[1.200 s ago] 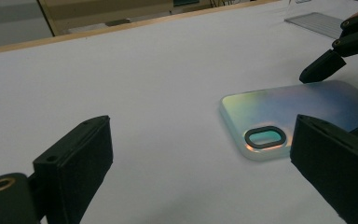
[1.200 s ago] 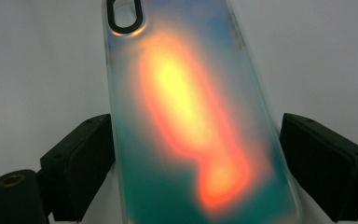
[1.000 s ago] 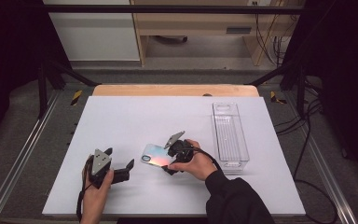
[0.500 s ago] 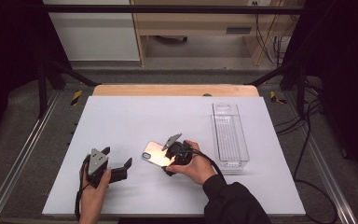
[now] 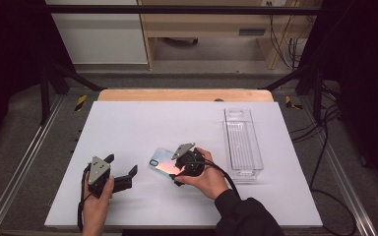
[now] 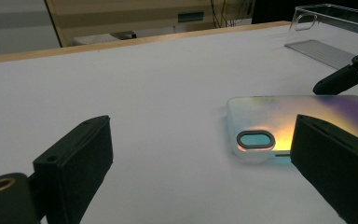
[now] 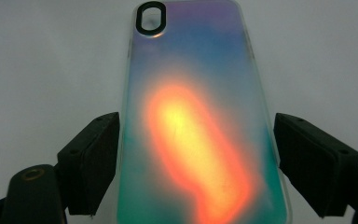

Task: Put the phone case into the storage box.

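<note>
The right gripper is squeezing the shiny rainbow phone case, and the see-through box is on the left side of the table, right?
Not quite. The right gripper does have the phone case between its jaws, but the see-through box sits on the right side of the table, as the high view shows.

The phone case [image 5: 161, 162] lies flat on the white table [image 5: 138, 123], back up, iridescent in teal, purple and a hot orange glow (shifting with the light), its dark oval camera cutout at the far-left end.
</note>
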`<state>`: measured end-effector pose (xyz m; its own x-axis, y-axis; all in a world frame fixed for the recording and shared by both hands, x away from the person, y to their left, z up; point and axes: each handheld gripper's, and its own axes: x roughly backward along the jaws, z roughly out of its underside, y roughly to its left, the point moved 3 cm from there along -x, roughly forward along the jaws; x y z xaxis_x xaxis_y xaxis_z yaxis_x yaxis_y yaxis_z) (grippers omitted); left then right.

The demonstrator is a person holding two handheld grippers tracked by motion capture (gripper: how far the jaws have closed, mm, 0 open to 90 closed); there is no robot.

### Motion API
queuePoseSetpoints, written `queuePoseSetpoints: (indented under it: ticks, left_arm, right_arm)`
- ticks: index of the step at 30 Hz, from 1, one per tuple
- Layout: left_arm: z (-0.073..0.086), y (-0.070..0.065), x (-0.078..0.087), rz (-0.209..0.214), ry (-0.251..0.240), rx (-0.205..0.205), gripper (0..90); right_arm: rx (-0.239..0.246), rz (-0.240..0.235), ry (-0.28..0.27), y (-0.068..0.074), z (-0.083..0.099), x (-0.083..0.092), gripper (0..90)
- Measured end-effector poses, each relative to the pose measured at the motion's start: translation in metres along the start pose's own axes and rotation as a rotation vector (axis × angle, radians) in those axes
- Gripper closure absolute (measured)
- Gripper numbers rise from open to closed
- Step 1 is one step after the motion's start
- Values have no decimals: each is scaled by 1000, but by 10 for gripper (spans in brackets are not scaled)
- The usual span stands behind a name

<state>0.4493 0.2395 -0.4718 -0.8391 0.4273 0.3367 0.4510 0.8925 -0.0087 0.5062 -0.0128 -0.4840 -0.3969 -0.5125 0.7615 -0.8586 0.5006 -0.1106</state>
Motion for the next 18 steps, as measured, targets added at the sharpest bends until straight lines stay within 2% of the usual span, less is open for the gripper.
queuePoseSetpoints:
  ticks: [4, 8, 15, 18]
  left_arm:
    - [-1, 0, 1, 7, -5, 8, 53]
    - [-4, 1, 2, 20, -18, 41, 54]
    - [-12, 1, 7, 49, -41, 100, 54]
    - [-16, 0, 9, 58, -41, 103, 54]
  right_arm:
    - [-25, -6, -20, -1, 3, -1, 176]
    - [-46, 2, -66, -1, 0, 4, 176]
    - [-71, 36, -193, 2, -7, 22, 176]
    - [-77, 49, -245, 3, -8, 31, 175]
